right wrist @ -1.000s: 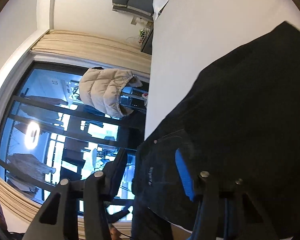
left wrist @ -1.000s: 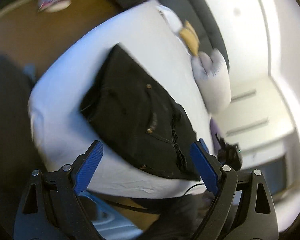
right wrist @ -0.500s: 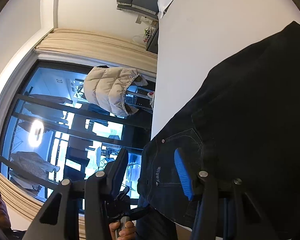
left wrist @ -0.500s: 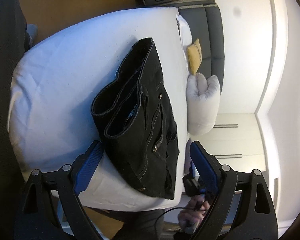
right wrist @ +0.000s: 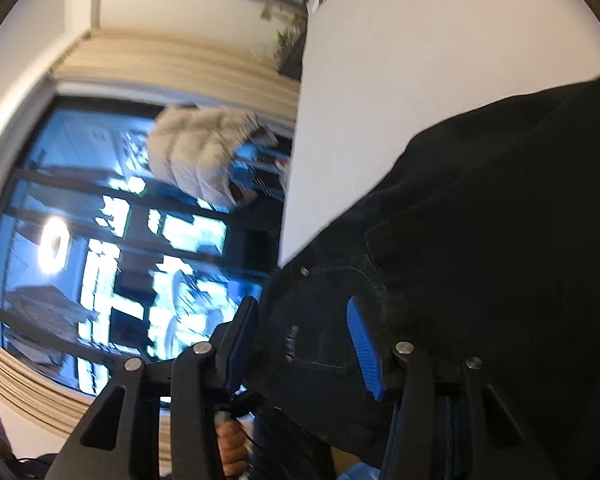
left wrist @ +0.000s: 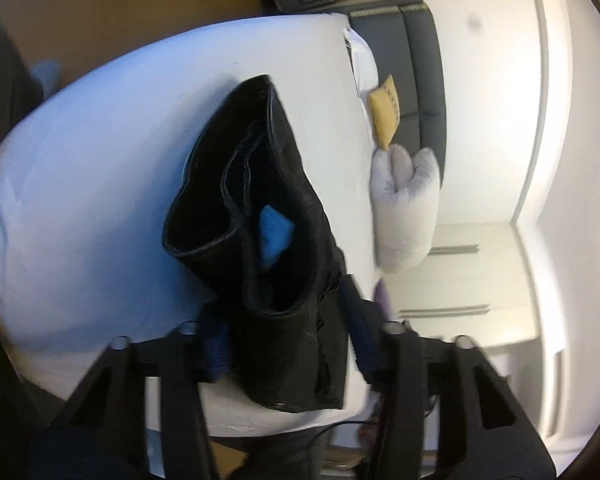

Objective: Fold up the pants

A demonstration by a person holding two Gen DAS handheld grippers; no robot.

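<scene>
We see the black pants (left wrist: pixel 276 264) lying on the white bed (left wrist: pixel 100 200). Our left tongs (left wrist: pixel 288 340) are closing with the pants' near edge between them. Our right tongs (right wrist: pixel 300 340) stand half open, gripping the waist.

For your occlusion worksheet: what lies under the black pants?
The black pants rest on a white bed. The sheet directly beneath them is covered, so anything there cannot be seen.

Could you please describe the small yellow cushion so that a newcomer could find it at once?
Start at the white bed and look to its grey headboard. The yellow cushion leans there, just above a puffy white pillow; it is the only yellow thing.
</scene>
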